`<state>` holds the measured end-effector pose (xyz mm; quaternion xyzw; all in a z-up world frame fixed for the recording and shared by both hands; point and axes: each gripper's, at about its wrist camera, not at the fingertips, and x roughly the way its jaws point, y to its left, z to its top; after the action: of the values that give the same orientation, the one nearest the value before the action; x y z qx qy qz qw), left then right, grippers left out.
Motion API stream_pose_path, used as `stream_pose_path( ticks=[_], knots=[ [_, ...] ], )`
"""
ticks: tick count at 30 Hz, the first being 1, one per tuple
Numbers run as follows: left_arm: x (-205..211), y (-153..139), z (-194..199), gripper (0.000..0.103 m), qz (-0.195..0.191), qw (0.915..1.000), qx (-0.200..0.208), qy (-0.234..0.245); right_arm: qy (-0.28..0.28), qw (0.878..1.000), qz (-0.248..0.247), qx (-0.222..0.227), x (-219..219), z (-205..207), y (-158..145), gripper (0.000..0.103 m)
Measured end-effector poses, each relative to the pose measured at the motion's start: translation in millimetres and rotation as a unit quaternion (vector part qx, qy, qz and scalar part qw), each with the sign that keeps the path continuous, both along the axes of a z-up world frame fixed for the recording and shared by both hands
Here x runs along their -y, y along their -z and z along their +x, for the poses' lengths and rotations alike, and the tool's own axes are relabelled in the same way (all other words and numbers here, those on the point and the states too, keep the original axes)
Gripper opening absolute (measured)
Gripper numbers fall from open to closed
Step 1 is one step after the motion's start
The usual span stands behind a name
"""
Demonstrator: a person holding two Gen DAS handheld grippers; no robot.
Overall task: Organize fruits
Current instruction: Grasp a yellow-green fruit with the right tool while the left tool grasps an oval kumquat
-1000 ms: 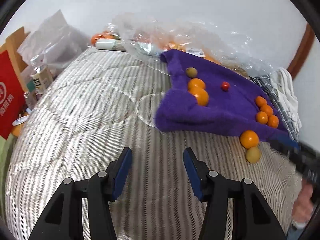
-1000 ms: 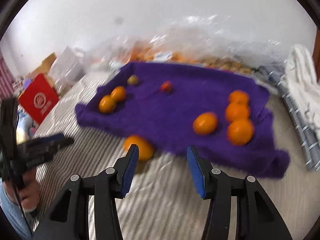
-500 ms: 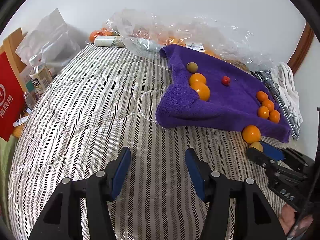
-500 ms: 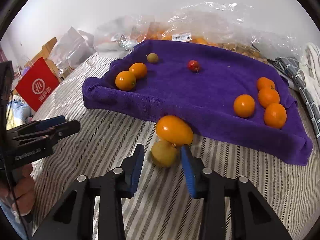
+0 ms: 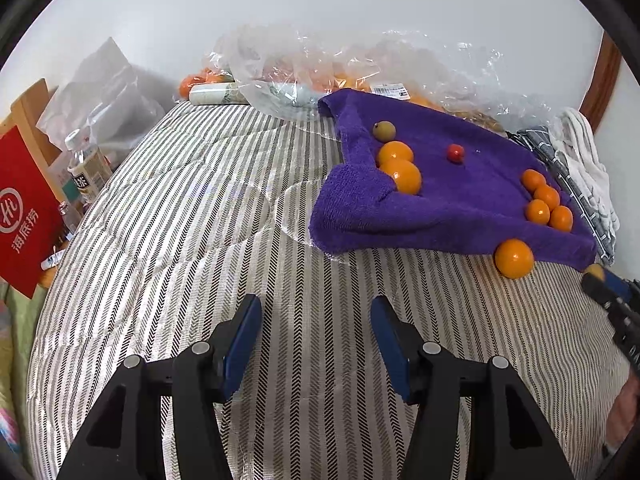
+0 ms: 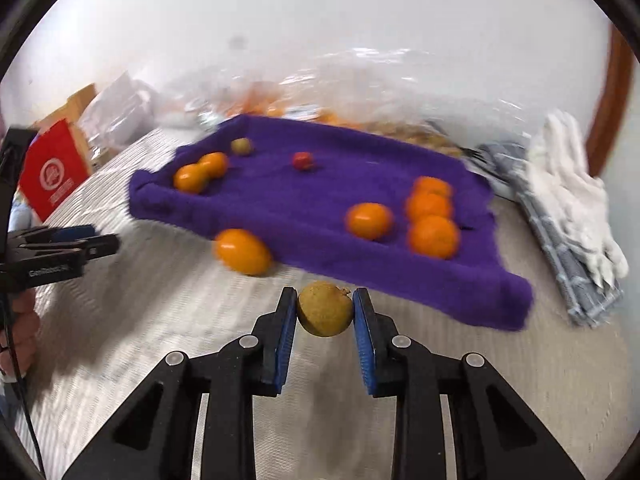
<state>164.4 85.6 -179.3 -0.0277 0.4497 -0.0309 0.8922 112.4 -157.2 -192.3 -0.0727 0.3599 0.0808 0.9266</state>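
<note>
Striped bedding [image 6: 160, 320] fills the lower frame. Our right claw [image 6: 325, 310] pinches a yellow-brown fruit [image 6: 325, 309]; our left claw [image 5: 316, 344] stands spread, empty.

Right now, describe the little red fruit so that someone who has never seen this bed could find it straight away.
Look at the purple towel spread on the striped bedcover. Near the towel's middle, toward its far edge, a small red fruit lies alone, clear of the orange fruits grouped at either side. It is the only red one and smaller than every orange one.
</note>
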Motion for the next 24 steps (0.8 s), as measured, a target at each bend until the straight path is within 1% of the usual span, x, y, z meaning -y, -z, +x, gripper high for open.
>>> stream_pose_path(
  ticks=[5, 9, 14, 16, 18, 19, 22, 24],
  knots=[
    [-2, -1, 0, 0.054, -0.01, 1.0, 0.002, 0.001, 0.044, 0.999, 0.014, 0.005, 51, 3, 5, 0.028],
    [-2, -1, 0, 0.054, -0.019, 0.9998, 0.004, 0.0, 0.053, 0.998, 0.046, 0.008, 75, 2, 10, 0.028],
    [-3, -1, 0, 0.054, -0.033, 0.9994, 0.007, -0.001, 0.041, 0.996, 0.08, 0.005, 82, 2, 10, 0.028],
    [-3, -2, -1, 0.049, -0.044, 0.999, 0.01, 0.004, 0.038, 0.995, 0.09, 0.001, 83, 3, 11, 0.028],
    [-1, -4, -2, 0.047, -0.045, 0.9988, 0.015, 0.01, 0.035, 0.994, 0.103, -0.006, 86, 3, 13, 0.028],
    [0, -5, -3, 0.047, -0.046, 0.9986, 0.019, 0.016, 0.037, 0.994, 0.105, -0.011, 87, 5, 15, 0.028],
    [6, -8, -5, 0.047, -0.052, 0.9977, 0.027, 0.036, 0.047, 0.994, 0.089, -0.041, 85, 10, 23, 0.028],
    [13, -9, -7, 0.047, -0.052, 0.9968, 0.03, 0.053, 0.046, 0.995, 0.083, -0.039, 85, 9, 23, 0.028]
  ],
)
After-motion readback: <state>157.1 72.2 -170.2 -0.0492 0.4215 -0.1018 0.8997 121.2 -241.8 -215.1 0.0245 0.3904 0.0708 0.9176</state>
